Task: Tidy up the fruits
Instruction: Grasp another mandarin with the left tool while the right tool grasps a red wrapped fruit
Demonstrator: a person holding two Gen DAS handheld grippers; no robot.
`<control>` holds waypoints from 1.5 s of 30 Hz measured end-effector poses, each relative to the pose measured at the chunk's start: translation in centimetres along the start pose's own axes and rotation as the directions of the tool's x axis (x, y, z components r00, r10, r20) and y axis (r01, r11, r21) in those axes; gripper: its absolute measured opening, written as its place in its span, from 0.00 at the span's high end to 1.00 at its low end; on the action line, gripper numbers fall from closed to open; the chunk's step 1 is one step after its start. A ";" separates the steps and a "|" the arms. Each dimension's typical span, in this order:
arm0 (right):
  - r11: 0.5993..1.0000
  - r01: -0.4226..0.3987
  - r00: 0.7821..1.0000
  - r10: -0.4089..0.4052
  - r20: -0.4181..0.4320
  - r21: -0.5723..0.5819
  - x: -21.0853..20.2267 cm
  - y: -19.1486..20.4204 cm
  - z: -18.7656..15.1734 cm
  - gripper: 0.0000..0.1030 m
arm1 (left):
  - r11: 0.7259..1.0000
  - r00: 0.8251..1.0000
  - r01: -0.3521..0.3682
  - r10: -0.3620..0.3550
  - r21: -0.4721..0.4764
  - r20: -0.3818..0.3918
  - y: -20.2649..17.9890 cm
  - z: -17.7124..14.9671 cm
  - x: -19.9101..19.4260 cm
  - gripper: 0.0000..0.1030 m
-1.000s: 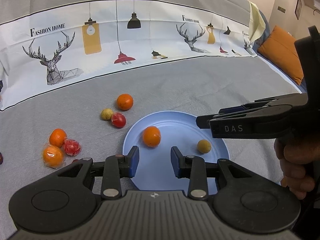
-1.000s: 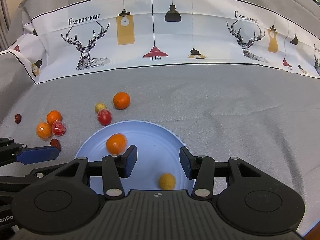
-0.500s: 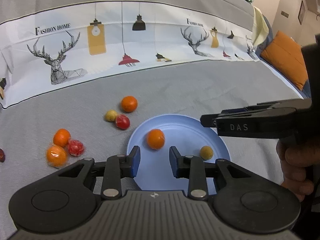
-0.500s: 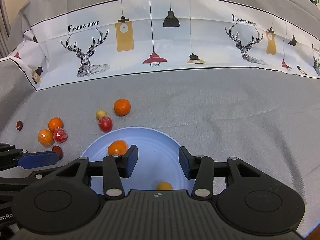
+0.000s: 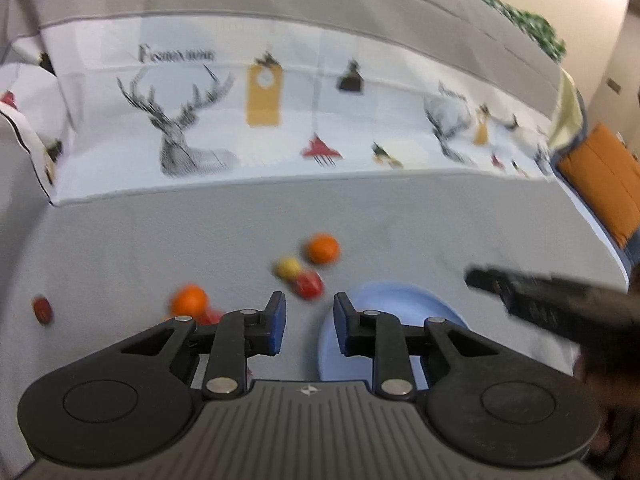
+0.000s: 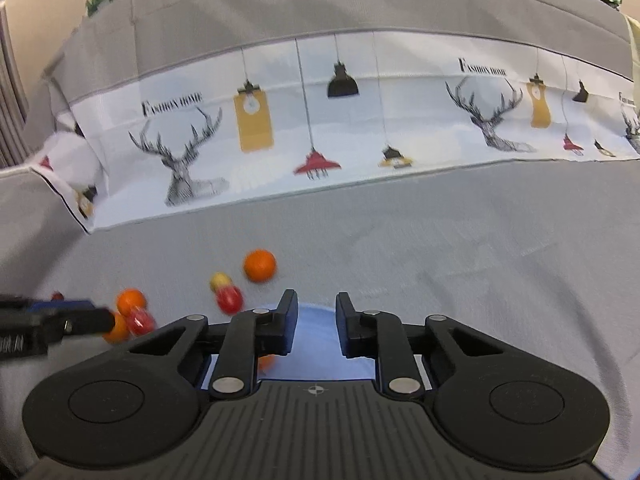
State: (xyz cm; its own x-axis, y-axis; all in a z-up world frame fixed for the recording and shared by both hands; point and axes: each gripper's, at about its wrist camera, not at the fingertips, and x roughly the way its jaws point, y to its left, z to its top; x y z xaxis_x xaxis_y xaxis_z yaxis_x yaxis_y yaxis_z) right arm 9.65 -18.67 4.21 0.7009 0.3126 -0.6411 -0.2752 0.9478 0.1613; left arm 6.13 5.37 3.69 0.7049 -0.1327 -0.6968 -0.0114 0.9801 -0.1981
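Both views have swung left off the blue plate [image 5: 404,300], and both jaws have just narrowed on nothing: the right gripper [image 6: 317,328] is clenched, the left gripper [image 5: 306,328] slightly apart. Approaching the red fruit [image 5: 309,284] this narrow could knock it rolling.

Even, soft light; left view motion-blurred, right sharper; fisheye bend w/ dark corners.

Three fruits [image 6: 260,265] lie behind plate [image 6: 316,332], more fruit [image 6: 130,300] to its left.

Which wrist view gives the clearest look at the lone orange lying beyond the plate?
The right wrist view: the orange is sharp and unobstructed on the grey cloth. The left wrist view also shows it whole, but smeared by motion blur.
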 end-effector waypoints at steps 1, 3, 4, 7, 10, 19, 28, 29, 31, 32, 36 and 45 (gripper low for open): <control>1.000 -0.008 1.000 0.008 0.011 -0.001 0.0 0.4 0.1 0.79 | 1.000 1.000 -0.004 0.004 -0.010 0.014 0.7 0.7 0.1 0.72; 1.000 -0.028 0.999 0.028 0.022 -0.003 0.1 1.0 0.4 0.79 | 0.999 0.998 -0.020 0.022 -0.034 0.055 2.5 1.2 0.3 0.72; 0.999 -0.037 0.999 0.037 0.022 -0.005 0.3 1.3 0.4 0.79 | 0.998 0.998 -0.023 0.027 -0.062 0.060 3.7 0.9 0.5 0.72; 0.998 -0.063 0.998 0.063 0.012 -0.024 1.1 2.3 0.8 0.79 | 0.973 0.999 -0.049 0.043 -0.226 -0.031 7.1 0.4 1.3 0.73; 0.995 -0.101 0.995 0.101 -0.015 -0.012 2.4 2.9 1.4 0.79 | 0.932 0.999 -0.031 0.022 -0.361 -0.030 9.7 0.7 1.4 0.73; 0.989 -0.147 0.984 0.144 -0.106 -0.019 6.7 5.4 1.8 0.78 | 0.910 0.996 -0.067 0.036 -0.409 -0.082 10.6 1.1 3.4 0.73; 0.990 -0.134 0.973 0.121 -0.198 -0.050 11.4 6.5 1.8 0.46 | 0.901 0.986 -0.126 0.066 -0.415 -0.156 10.7 0.8 5.8 0.57; 0.990 -0.133 0.969 0.119 -0.215 -0.054 12.0 6.7 1.7 0.38 | 0.898 0.984 -0.133 0.069 -0.420 -0.164 10.9 0.8 6.0 0.53; 0.990 -0.122 0.967 0.102 -0.231 -0.073 13.0 6.9 1.5 0.37 | 0.892 0.982 -0.141 0.071 -0.430 -0.175 11.1 0.8 6.4 0.50; 0.990 -0.115 0.967 0.092 -0.237 -0.085 13.5 7.0 1.4 0.37 | 0.889 0.981 -0.144 0.071 -0.435 -0.181 11.2 0.8 6.7 0.49; 0.991 -0.097 0.960 0.070 -0.270 -0.088 15.5 7.0 1.2 0.37 | 0.883 0.978 -0.151 0.070 -0.443 -0.194 11.4 1.1 7.7 0.47; 0.992 -0.079 0.943 0.042 -0.331 -0.099 18.6 7.2 0.3 0.43 | 0.890 0.967 -0.164 0.060 -0.425 -0.247 11.6 1.2 10.6 0.48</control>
State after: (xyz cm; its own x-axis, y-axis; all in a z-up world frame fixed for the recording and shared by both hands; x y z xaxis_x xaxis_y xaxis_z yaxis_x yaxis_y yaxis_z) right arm 20.90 -6.00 -6.36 0.4316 0.3135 -0.8459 -0.3933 0.9093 0.1363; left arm 14.35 15.50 -5.15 0.5056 -0.1064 -0.8562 -0.4268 0.8316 -0.3554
